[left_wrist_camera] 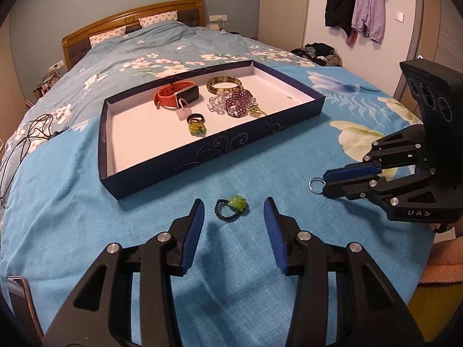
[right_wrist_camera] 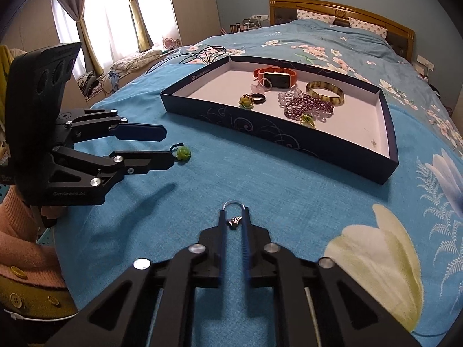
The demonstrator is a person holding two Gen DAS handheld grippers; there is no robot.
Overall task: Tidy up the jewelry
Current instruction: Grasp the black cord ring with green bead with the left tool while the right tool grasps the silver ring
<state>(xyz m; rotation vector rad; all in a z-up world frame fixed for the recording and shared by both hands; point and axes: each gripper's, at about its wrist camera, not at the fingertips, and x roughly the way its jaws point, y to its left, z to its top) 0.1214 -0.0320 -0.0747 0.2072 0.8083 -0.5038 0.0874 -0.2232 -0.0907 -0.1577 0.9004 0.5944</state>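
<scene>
A black beaded ring with a green stone (left_wrist_camera: pixel 231 206) (right_wrist_camera: pixel 183 153) lies on the blue bedspread between the fingers of my left gripper (left_wrist_camera: pixel 234 204) (right_wrist_camera: pixel 169 146), which stands open around it without touching. My right gripper (right_wrist_camera: pixel 234 214) (left_wrist_camera: pixel 325 182) is shut on a silver ring (right_wrist_camera: pixel 234 204) (left_wrist_camera: pixel 315 183) that sticks out past its tips, low over the bedspread. Beyond both sits a dark blue tray (left_wrist_camera: pixel 185 167) (right_wrist_camera: pixel 260 133) with a white floor. In it are an orange watch (left_wrist_camera: pixel 173 94), an amber bangle (left_wrist_camera: pixel 224 84), purple beads (left_wrist_camera: pixel 238 102) and small rings (left_wrist_camera: pixel 196 123).
Black cables (left_wrist_camera: pixel 26 141) trail over the bed's left side. A flat device's edge (left_wrist_camera: pixel 17 289) shows at the lower left. A person's pink sleeve (right_wrist_camera: pixel 17 231) is behind the left gripper. Coats (left_wrist_camera: pixel 356 8) hang on the far wall.
</scene>
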